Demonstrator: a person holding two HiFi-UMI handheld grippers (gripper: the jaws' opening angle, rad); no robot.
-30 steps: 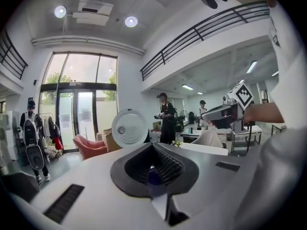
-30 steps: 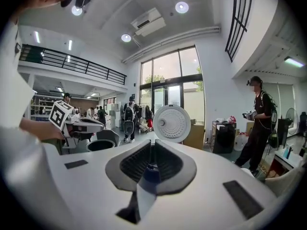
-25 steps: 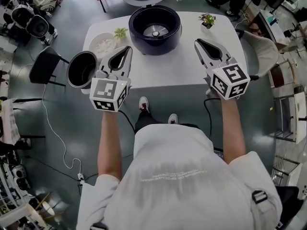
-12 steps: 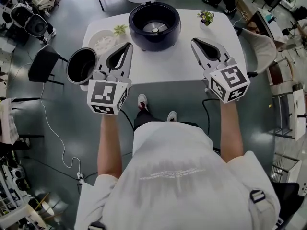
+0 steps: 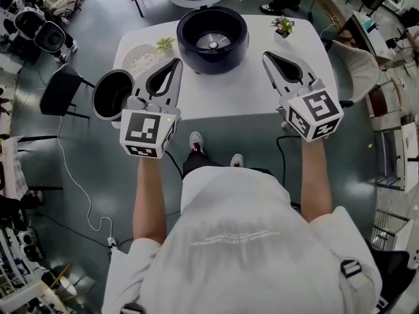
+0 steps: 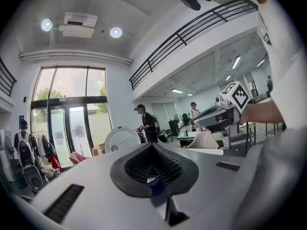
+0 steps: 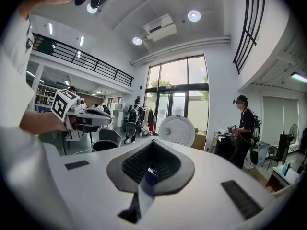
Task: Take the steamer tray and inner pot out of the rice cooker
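Closing on nothing, the right gripper's jaws had just met, like the left gripper's; the dark round inner pot and white steamer tray sat outside the black rice cooker, so the job seemed finished.

Lab hall; mezzanine railing, tall glass doors.

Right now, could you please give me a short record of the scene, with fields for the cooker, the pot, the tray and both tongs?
cooker: dark round rice cooker, lid open, nothing inside, on white table
pot: dark metal inner pot, taken out, at the table's left edge
tray: white round steamer tray, taken out, left of the cooker
left tongs: shut, empty
right tongs: shut, just closed, empty
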